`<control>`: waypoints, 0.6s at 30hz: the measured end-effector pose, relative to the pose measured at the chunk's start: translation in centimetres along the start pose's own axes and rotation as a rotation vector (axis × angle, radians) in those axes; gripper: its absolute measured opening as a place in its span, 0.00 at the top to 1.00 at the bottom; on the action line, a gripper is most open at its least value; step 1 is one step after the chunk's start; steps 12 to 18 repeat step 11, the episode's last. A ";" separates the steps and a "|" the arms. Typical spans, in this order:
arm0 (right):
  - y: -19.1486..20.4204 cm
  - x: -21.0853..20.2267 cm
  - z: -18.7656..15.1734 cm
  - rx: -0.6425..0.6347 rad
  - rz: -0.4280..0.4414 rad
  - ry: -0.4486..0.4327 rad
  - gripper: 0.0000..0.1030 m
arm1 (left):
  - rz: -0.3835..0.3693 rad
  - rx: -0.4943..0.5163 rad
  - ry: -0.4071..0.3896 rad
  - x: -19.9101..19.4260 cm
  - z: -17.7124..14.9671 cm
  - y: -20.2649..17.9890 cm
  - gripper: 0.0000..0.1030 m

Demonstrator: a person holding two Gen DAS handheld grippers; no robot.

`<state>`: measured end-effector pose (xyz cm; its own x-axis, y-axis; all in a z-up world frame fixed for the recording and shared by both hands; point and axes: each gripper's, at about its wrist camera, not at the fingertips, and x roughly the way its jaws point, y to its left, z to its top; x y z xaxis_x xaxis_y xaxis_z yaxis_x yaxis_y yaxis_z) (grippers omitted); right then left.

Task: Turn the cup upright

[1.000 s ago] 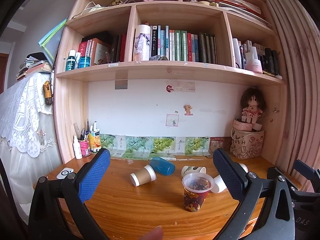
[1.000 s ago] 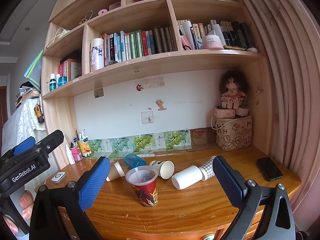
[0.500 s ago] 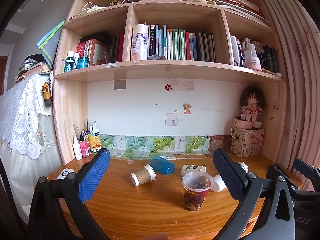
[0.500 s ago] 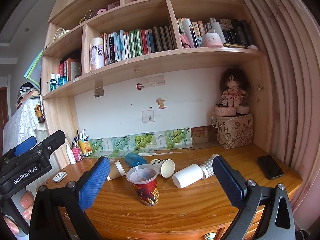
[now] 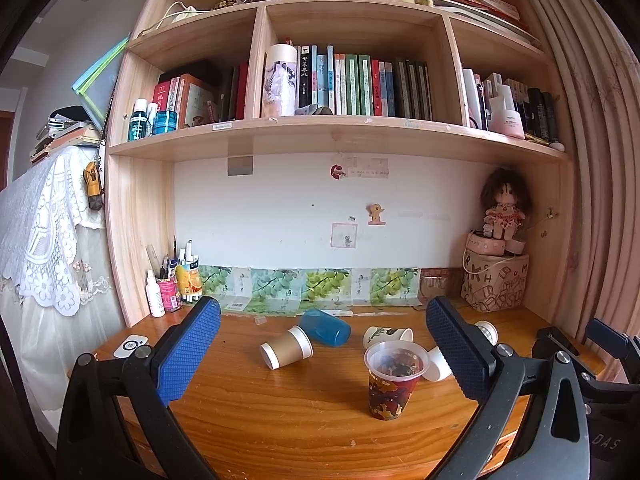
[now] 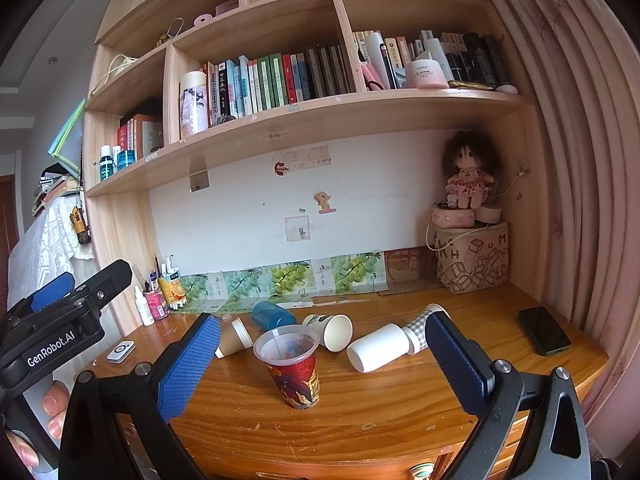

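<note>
A clear plastic cup with a red and gold print [image 5: 394, 380] [image 6: 291, 366] stands upright on the wooden desk [image 5: 280, 408] [image 6: 400, 396]. Behind it lie several cups on their sides: a brown paper cup [image 5: 286, 347] [image 6: 232, 338], a blue cup [image 5: 324, 327] [image 6: 272, 314], a leaf-print paper cup [image 5: 386, 335] [image 6: 330, 330], a white cup [image 5: 436, 366] [image 6: 378, 347] and a checked cup [image 6: 422, 322]. My left gripper [image 5: 320, 356] is open and empty, back from the desk edge. My right gripper [image 6: 322, 362] is open and empty, with the upright cup showing between its fingers, farther off.
A black phone [image 6: 543, 330] lies at the desk's right. A pen pot with bottles [image 5: 170, 290] stands at the back left, a small white device [image 5: 130, 346] near it. A printed box with a doll [image 5: 496, 280] fills the back right corner. Shelves hang above.
Both views have shifted only slightly; the cups have not moved. The fingertip at the bottom of the left wrist view has gone out of sight.
</note>
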<state>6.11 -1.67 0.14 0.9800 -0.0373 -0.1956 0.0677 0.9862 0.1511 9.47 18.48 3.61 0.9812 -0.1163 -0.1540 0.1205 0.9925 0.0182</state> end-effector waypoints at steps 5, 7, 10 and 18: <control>0.3 0.0 -0.2 0.001 -0.001 0.003 0.00 | 0.004 0.007 0.003 0.1 0.0 0.0 0.00; 0.0 0.1 0.0 0.001 -0.002 0.003 0.00 | 0.003 0.010 0.003 0.2 -0.1 0.1 0.00; 0.2 0.1 -0.2 0.000 -0.001 0.006 0.00 | 0.004 0.011 0.004 0.1 -0.2 0.4 0.00; 0.1 0.1 -0.2 0.001 -0.001 0.005 0.00 | 0.005 0.010 0.004 0.2 -0.1 0.0 0.00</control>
